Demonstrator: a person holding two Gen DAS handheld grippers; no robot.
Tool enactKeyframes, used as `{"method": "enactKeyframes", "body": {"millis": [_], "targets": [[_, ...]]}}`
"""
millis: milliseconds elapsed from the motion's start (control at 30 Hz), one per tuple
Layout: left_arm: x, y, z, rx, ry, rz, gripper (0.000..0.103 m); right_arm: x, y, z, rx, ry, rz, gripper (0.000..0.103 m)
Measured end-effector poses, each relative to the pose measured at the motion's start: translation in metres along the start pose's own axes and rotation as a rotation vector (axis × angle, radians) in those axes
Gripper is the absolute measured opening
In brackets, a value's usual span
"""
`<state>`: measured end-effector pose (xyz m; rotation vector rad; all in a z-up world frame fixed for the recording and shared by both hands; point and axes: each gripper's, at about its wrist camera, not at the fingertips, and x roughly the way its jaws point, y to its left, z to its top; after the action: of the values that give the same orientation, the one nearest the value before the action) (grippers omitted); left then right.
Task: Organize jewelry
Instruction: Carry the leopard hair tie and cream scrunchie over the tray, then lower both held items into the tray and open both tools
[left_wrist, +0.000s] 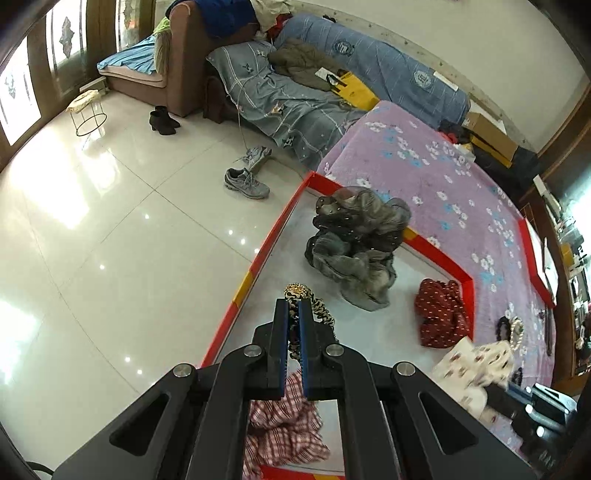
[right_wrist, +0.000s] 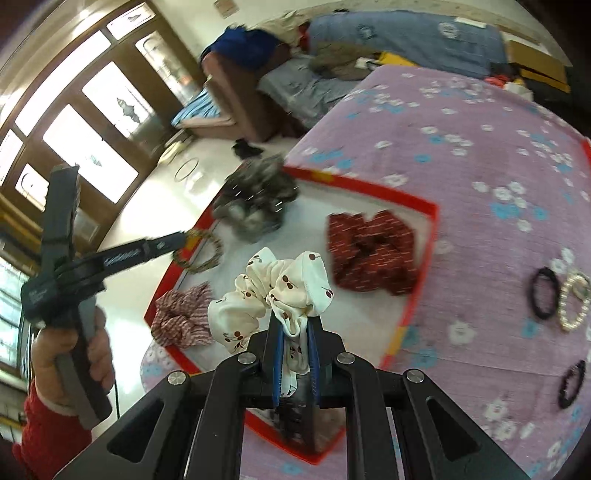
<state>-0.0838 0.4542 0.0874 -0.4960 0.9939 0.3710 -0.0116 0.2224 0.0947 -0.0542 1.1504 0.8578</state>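
My left gripper (left_wrist: 294, 306) is shut on a leopard-print hair tie (left_wrist: 303, 295) and holds it above the red-rimmed tray (left_wrist: 255, 266). In the right wrist view the left gripper (right_wrist: 181, 238) holds that hair tie (right_wrist: 201, 251) over the tray's left rim (right_wrist: 432, 221). My right gripper (right_wrist: 295, 325) is shut on a cream cherry-print scrunchie (right_wrist: 273, 291) above the tray. In the tray lie a grey scrunchie (left_wrist: 354, 243), a dark red dotted scrunchie (left_wrist: 441, 314) and a red checked scrunchie (left_wrist: 284, 424). The right gripper (left_wrist: 517, 402) shows blurred at the lower right of the left wrist view.
The tray sits on a purple flowered cloth (right_wrist: 480, 184). On the cloth right of the tray lie a black hair tie (right_wrist: 543, 293), a pearl bracelet (right_wrist: 574, 301) and another black tie (right_wrist: 570, 384). A second red tray (left_wrist: 537, 266) is at far right. Tiled floor (left_wrist: 110, 240) lies left.
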Motion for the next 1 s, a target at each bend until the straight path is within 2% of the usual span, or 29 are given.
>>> {"method": "enactKeyframes", "body": {"millis": [200,433,733,833,900,1000], "targets": [[0.013,-0.001,0.004,0.032,0.026,0.022,0.005,0.026,0.029,-0.009,-0.075,0.081,0.068,0.014],[0.019,-0.002,0.008,0.056,0.028,0.047,0.005,0.057,0.05,-0.028,-0.139,0.173,0.084,0.014],[0.014,-0.011,0.007,0.073,0.02,0.06,0.006,0.068,0.059,-0.035,-0.168,0.175,0.058,0.017],[0.007,-0.015,0.007,0.087,0.021,0.058,0.009,0.066,0.062,-0.036,-0.168,0.162,0.057,0.027],[-0.003,-0.018,0.007,0.092,0.006,0.057,0.019,0.062,0.065,-0.039,-0.169,0.145,0.059,0.037],[-0.021,-0.021,0.007,0.094,-0.029,0.055,0.03,0.053,0.068,-0.039,-0.176,0.115,0.06,0.043]]}}
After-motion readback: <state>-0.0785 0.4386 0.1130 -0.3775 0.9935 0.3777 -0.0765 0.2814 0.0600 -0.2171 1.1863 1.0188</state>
